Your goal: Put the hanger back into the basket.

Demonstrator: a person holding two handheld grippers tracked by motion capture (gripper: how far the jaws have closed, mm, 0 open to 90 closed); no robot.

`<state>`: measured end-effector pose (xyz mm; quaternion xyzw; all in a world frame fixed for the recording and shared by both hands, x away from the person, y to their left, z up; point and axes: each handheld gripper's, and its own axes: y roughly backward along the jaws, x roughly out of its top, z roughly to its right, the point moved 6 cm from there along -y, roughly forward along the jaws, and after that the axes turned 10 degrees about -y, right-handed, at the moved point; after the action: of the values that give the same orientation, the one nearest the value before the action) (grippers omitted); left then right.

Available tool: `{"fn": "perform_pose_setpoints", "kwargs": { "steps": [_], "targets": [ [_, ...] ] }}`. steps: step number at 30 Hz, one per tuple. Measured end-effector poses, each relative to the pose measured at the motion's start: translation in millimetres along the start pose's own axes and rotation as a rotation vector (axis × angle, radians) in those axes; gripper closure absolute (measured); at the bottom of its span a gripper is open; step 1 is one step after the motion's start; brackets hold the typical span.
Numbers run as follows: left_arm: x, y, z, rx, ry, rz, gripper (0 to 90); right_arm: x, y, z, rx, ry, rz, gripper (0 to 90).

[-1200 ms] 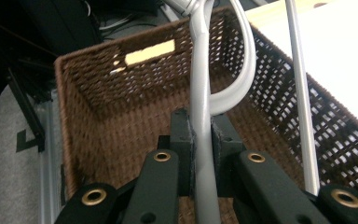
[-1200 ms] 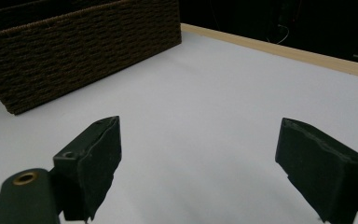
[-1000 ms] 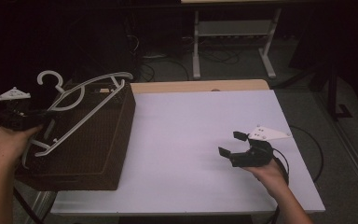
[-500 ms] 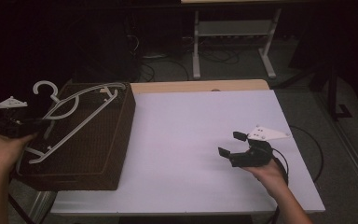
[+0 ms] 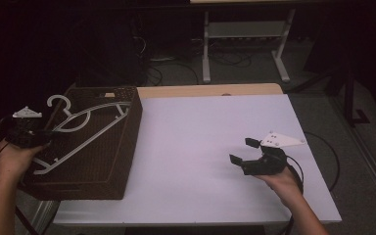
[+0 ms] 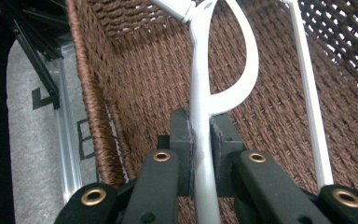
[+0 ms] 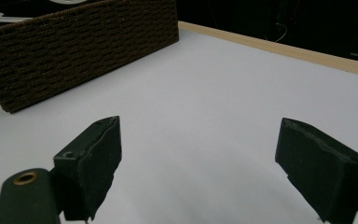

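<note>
Holding a white hanger (image 5: pixel 85 131) over the brown wicker basket (image 5: pixel 122 161), the left gripper (image 5: pixel 29 137) has its jaws clamped tight on the hanger's shaft; the left gripper view shows both pads pressed against the white bar (image 6: pixel 200 140).

Surroundings: the basket sits at the left edge of the white counter (image 5: pixel 200 147), its near wall tall and dark. A metal stand (image 5: pixel 245 49) and loose cables lie on the floor beyond the far edge. Nothing lies between the hanger and the basket floor.

Right gripper (image 5: pixel 247 156) rests low over the bare counter, well apart from the basket, jaws spread wide with nothing between them; the right gripper view shows only white surface in the gap and the basket's woven wall (image 7: pixel 74 51) farther off.

Hard to read: the room behind is dark. The left gripper's body merges with shadow in the high view. The hanger's lower end is cut off in the left gripper view.

Orientation: the hanger lies nearly flat, long axis running diagonally across the basket, from near-left to far-right. Its hook (image 5: pixel 58 103) sits at the far-left, just beyond the basket's left rim.
</note>
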<state>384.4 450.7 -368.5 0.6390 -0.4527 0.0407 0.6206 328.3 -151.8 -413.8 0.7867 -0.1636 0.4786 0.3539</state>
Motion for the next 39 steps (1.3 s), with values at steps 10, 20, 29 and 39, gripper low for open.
{"fn": "perform_pose_setpoints", "kwargs": {
  "steps": [10, 20, 29, 39],
  "targets": [
    [3.9, 2.0, 1.2, -0.03, 0.018, 0.063, 61.1, 0.5, 0.0, -0.1, -0.001, 0.002, 0.005, 13.6],
    [23.3, 12.0, 11.9, -0.092, 0.081, 0.178, 39.1, 0.5, 1.4, -0.6, 0.0, -0.008, 0.004, 13.6],
    [49.7, 25.5, 32.0, -0.155, 0.104, 0.303, 22.3, 5.8, 3.9, -0.5, 0.008, -0.003, 0.023, 13.5],
    [76.0, 36.6, 54.0, -0.205, 0.107, 0.419, 15.5, 17.5, 8.9, -5.9, 0.029, -0.003, 0.042, 13.1]
  ]
}}
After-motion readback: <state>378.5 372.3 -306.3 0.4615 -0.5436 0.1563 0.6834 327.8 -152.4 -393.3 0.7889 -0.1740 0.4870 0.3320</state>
